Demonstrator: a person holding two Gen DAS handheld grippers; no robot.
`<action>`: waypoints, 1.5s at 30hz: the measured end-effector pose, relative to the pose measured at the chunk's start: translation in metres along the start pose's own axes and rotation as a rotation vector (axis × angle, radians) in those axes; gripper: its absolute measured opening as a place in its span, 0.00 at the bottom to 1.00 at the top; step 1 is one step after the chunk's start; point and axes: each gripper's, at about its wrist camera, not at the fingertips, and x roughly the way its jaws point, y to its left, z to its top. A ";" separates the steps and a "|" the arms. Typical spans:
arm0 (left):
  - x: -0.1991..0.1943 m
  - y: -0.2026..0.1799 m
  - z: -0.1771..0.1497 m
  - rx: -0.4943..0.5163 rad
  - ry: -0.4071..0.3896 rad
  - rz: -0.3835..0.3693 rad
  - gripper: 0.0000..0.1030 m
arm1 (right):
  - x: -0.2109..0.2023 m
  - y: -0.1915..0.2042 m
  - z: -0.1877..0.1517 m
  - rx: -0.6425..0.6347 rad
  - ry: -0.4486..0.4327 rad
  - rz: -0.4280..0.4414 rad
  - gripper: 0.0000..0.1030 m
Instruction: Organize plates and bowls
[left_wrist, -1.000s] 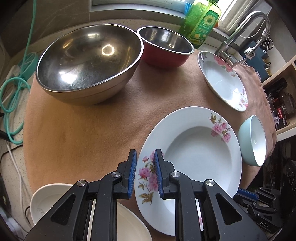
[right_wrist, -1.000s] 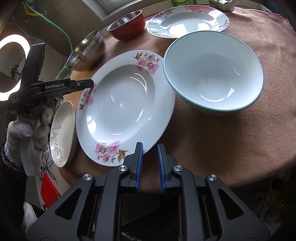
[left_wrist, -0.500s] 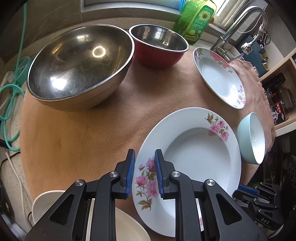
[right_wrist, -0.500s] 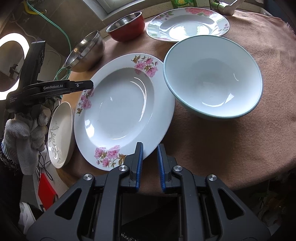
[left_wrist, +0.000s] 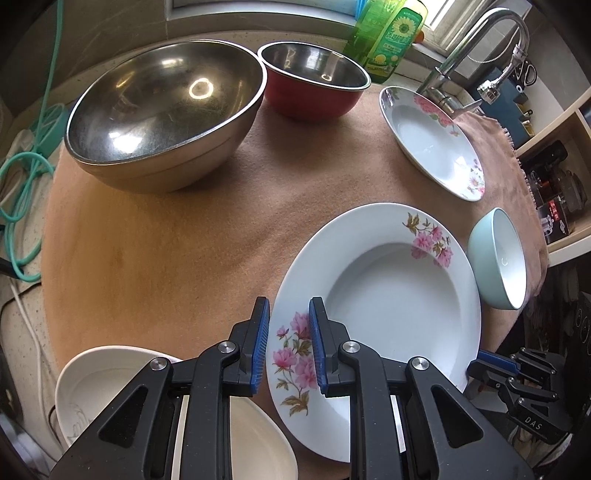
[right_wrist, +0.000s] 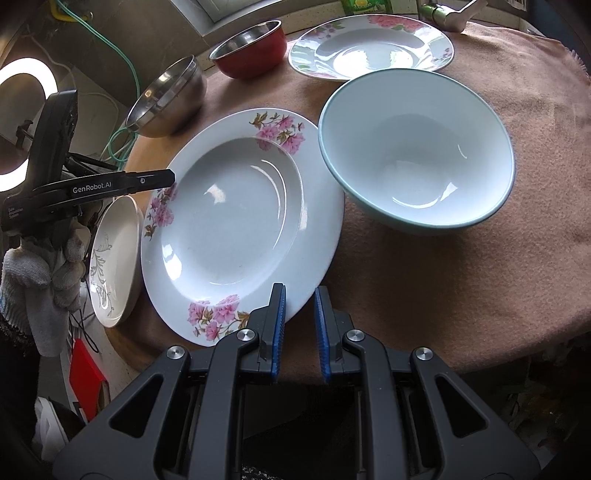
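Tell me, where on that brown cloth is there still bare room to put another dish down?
The widest bare patch of the cloth lies in front of the steel bowl, left of the big flowered plate. Another lies near the edge, in front of the pale blue bowl. It is crowded where the blue bowl, both flowered plates and the red bowl cluster.

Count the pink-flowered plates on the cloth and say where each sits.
2. The near floral plate lies beside the pale blue bowl; the far floral plate sits by the faucet. None looks hidden.
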 end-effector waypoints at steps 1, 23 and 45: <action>0.000 -0.001 -0.001 0.001 0.001 -0.001 0.18 | 0.000 -0.001 0.000 0.003 0.001 0.001 0.16; 0.002 -0.006 -0.006 0.020 0.007 0.005 0.18 | -0.003 0.002 -0.012 -0.002 0.022 0.008 0.16; -0.014 -0.002 -0.008 0.001 -0.036 0.007 0.22 | -0.014 0.000 -0.014 -0.043 0.030 0.009 0.16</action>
